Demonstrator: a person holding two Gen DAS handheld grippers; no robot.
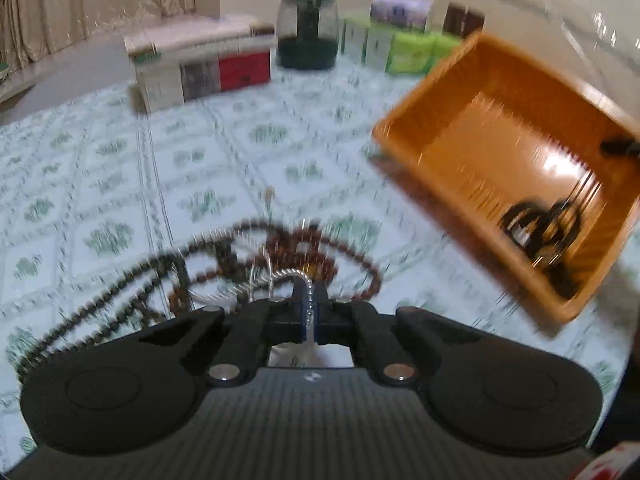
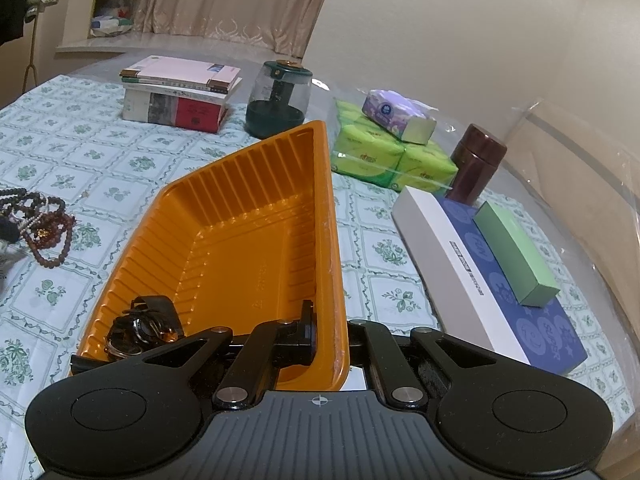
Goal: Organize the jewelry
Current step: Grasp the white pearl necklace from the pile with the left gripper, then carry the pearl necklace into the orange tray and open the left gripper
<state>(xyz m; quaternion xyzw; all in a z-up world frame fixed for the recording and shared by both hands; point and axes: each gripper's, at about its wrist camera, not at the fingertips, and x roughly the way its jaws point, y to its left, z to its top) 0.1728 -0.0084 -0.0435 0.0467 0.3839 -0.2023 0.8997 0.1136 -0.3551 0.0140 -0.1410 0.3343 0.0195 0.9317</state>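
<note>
My left gripper [image 1: 309, 312] is shut on a silver chain [image 1: 276, 278], which loops out to the left over a pile of brown and dark bead necklaces [image 1: 280, 256] on the tablecloth. The view is blurred by motion. An orange tray [image 1: 472, 80] stands to the right with a dark watch and other dark pieces [image 1: 540, 228] in its near corner. My right gripper [image 2: 330, 336] is shut on the orange tray's right rim [image 2: 334, 240]. The watch [image 2: 146, 328] lies in the tray's near left corner. The bead pile [image 2: 40, 224] shows at the far left.
At the back of the table stand a stack of books [image 2: 180, 96], a dark green jar [image 2: 280, 100], green tissue packs [image 2: 384, 156] with a purple pack on top, and a brown canister [image 2: 476, 164]. A white and blue box [image 2: 480, 276] with a green box [image 2: 516, 252] on it lies right.
</note>
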